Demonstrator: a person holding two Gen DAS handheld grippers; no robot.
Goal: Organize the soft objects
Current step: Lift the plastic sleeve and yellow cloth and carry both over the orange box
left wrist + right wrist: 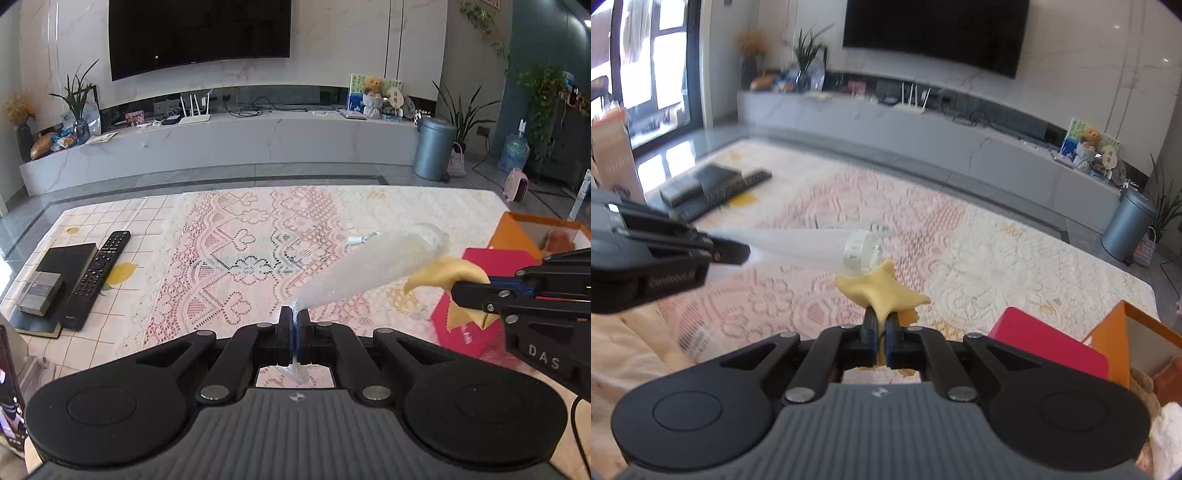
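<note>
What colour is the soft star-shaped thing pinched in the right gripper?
Pale yellow: the soft star-shaped toy shows best in the right wrist view.

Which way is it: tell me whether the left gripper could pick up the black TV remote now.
Probably not: the left gripper is shut on a clear plastic bag, so the black TV remote, though lying unobstructed, can't be gripped.

readable stuff: "DAS" in white on the right gripper [471,291] body | tiny logo on the remote control [96,275], too small to read | nothing else legible
</note>
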